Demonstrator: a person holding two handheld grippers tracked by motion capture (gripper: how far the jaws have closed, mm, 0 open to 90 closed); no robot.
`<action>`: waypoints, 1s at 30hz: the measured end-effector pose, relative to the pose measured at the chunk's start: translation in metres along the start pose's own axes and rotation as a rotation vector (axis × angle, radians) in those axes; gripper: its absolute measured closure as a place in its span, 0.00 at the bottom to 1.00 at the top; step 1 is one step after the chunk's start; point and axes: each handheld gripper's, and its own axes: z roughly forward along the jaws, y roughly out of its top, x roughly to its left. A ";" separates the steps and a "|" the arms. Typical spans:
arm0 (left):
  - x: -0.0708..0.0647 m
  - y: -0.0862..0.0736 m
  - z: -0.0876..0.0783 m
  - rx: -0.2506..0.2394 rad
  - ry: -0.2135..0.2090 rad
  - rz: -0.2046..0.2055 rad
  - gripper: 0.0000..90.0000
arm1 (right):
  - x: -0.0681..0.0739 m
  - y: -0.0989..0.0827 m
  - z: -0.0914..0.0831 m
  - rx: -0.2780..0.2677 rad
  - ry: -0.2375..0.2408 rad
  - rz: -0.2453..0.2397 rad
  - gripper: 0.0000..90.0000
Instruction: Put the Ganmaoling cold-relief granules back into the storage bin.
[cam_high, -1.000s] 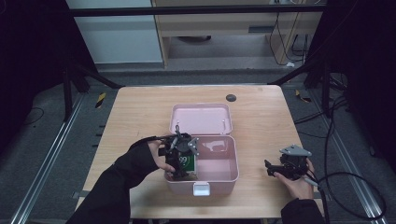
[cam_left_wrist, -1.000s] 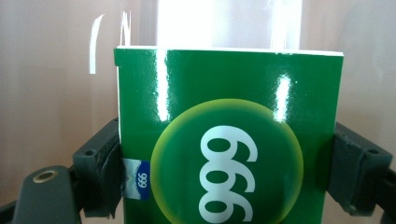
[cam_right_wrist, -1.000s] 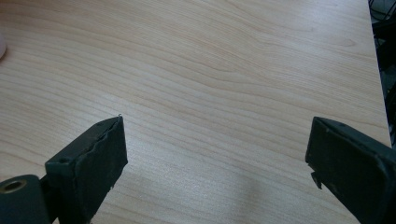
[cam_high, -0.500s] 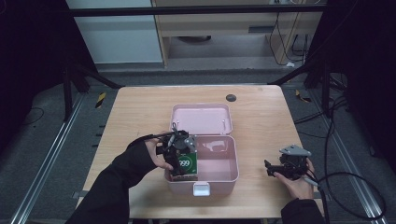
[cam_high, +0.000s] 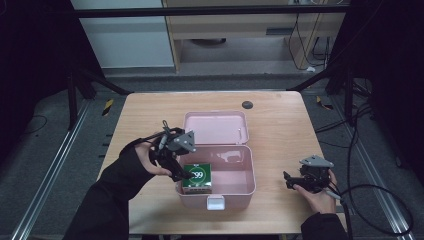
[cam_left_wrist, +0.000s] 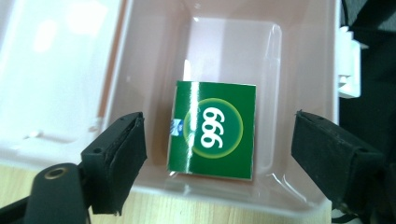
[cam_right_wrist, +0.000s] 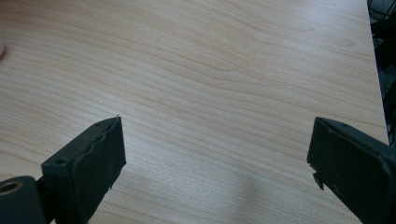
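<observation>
**Green box set down in the pink case, left gripper above it**

A pale wooden table (cam_high: 150, 115) stands in a dim room, with dark floor and cables around it and a light cabinet at the far side. Near the middle of the table sits a pink plastic case (cam_high: 250, 170), its lid (cam_high: 215, 127) thrown back toward the far side and its white latch (cam_high: 215, 202) facing the near edge. A small dark disc (cam_high: 247, 104) lies on the table beyond the lid.

The green box marked 999 (cam_left_wrist: 212, 130) lies flat on the floor of the case, in its left near corner, close against the near wall. The left gripper (cam_high: 181, 170) hangs over the left rim of the case, directly above the box. Its jaws have just been closing partway, yet they stand apart with clear space on either side of the box, and nothing is clamped between them; the box rests free on the case floor. In the left gripper view the box looks nearly square, its slightly longer side running away from the jaws and its printed figures turned sideways.

The right gripper (cam_high: 289, 180) rests on the table at the right, well apart from the case, its jaws spread wide over bare wood.

The left hand is much the nearer to the box and to the lid, which would likely need swinging toward the near side to shut.
</observation>
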 end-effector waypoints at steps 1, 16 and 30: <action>-0.001 -0.003 -0.005 -0.010 0.009 -0.004 0.21 | 0.000 0.000 0.000 0.001 0.001 0.002 0.05; -0.005 -0.074 -0.030 -0.111 0.091 -0.168 0.25 | 0.001 -0.001 -0.001 -0.004 -0.004 0.007 0.05; -0.011 -0.152 -0.003 -0.201 0.164 -0.431 0.26 | 0.002 -0.002 0.000 -0.001 -0.009 0.002 0.05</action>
